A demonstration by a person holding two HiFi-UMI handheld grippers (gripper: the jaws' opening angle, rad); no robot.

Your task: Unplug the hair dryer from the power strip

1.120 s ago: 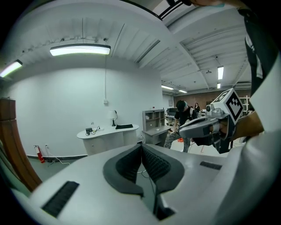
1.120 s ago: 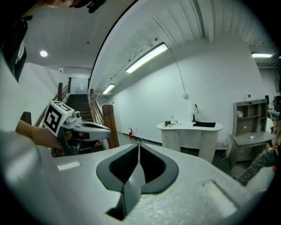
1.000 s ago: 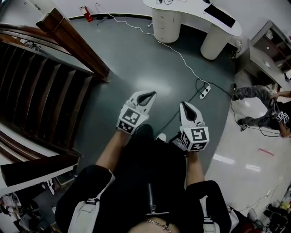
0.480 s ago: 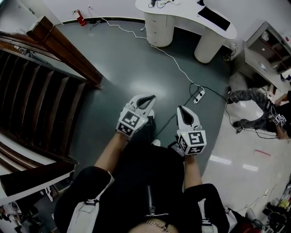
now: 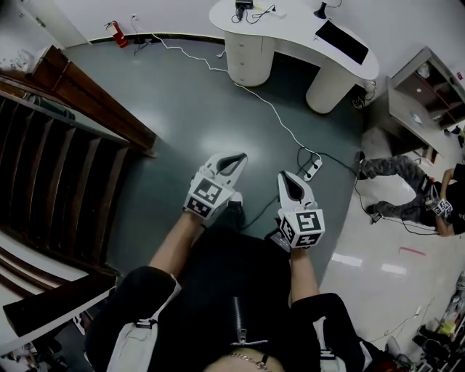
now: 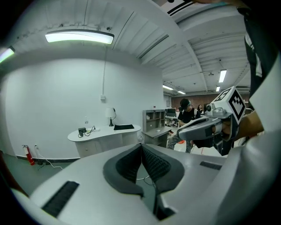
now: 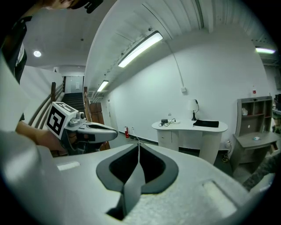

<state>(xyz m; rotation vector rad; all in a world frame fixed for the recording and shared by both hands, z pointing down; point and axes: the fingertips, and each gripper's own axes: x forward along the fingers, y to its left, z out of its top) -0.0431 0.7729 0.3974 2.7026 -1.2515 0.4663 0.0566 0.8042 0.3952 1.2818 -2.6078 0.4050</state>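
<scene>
Where the head view starts at its left edge, a dark wooden staircase [image 5: 58,145] with its banister climbs away, and a red fire extinguisher [image 5: 118,33] stands against the far wall beyond it. On the grey floor [image 5: 182,102] to the right of the stairs, the person's two forearms reach forward. The left gripper [image 5: 234,156] has its jaws together at the tips with nothing between them. Its own view shows the ribbed pads meeting in front of an empty hollow. Beside it, a small gap apart, the right gripper [image 5: 285,176] is likewise closed on nothing, and its pads meet along one line in its own view. Both point ahead and slightly downward, each with its marker cube toward the person.

Ahead and to the right of the right gripper, near but not touching it, the white power strip [image 5: 312,168] lies on the floor. A white cable [image 5: 261,98] snakes from it back to the far wall, and a thin dark cable [image 5: 338,155] leaves it toward the right. What is plugged into the strip is too small to tell.

Beyond the strip stands a curved white bench [image 5: 290,33] carrying a small lamp [image 5: 320,10] and a dark flat slab [image 5: 341,40]. Farther right is a grey shelf unit [image 5: 425,91], and a person [image 5: 396,171] is low on the pale floor at the edge.
</scene>
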